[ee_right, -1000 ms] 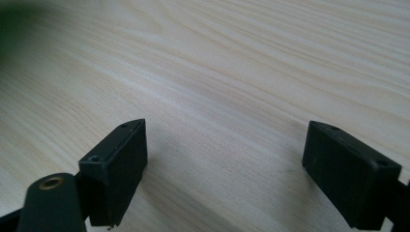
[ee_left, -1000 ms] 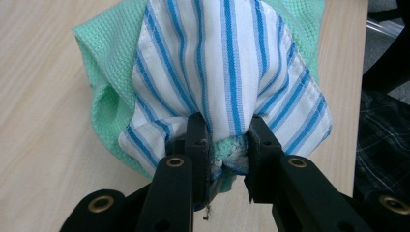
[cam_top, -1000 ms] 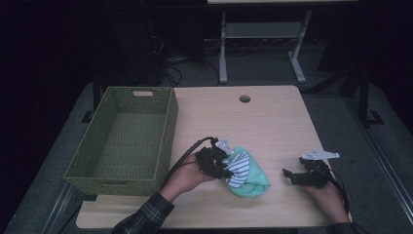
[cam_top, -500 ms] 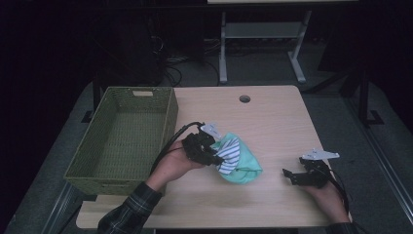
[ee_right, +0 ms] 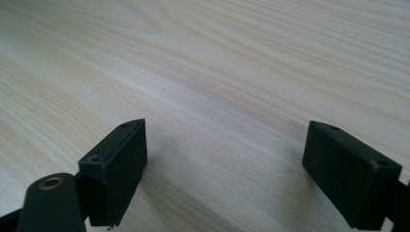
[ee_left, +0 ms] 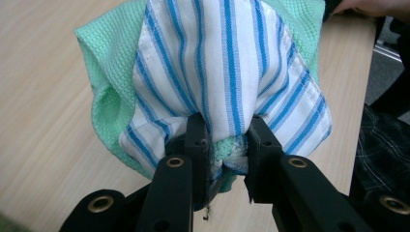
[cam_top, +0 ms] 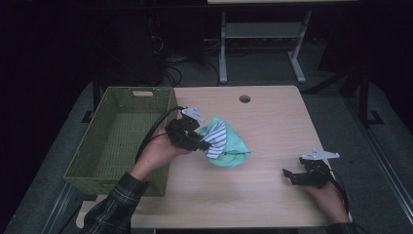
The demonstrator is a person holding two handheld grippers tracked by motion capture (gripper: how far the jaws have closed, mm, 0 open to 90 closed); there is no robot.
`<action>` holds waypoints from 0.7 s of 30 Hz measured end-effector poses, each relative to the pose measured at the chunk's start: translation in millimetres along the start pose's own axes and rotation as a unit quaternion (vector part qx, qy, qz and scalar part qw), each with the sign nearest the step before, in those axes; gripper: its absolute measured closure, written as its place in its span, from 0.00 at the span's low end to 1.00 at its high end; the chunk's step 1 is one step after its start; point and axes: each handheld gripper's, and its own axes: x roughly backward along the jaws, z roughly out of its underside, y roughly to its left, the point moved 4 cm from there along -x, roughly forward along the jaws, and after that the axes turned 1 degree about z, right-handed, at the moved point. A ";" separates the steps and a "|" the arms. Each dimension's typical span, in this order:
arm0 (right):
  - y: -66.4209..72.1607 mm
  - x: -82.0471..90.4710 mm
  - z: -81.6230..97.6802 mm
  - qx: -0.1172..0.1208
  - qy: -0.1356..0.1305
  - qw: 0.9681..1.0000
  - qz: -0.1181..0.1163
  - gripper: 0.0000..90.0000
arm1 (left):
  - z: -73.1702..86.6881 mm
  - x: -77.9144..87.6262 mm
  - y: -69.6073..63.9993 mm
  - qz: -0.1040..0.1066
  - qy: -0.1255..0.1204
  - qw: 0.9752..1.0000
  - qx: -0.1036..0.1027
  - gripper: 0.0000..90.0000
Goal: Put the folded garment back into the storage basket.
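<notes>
left gripper [cam_top: 203, 144] clamps bunched cloths [cam_top: 225, 144] ahead of it, likely for basket [cam_top: 119, 141] beside | right gripper [cam_top: 288, 174] released, parked on table [cam_top: 272, 112]

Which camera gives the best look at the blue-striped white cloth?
The left gripper view: the blue-striped white cloth is close up, stitching visible. The high view shows it small, bundled with green fabric. The right gripper view faces bare tabletop.

High view above, facing forward-down; tong views close, sharing its table [cam_top: 272, 126]
</notes>
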 end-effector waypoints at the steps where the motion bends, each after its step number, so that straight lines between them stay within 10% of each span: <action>1: 0.0 0.0 0.0 0.000 0.000 1.000 0.000 0.17 | 1.0 5.3 3.0 -0.005 -0.004 1.000 0.005 0.82; 21: -0.3 0.0 0.0 -0.001 0.000 1.000 0.001 0.17 | 31.4 71.4 43.6 -0.082 -0.030 0.994 0.063 0.82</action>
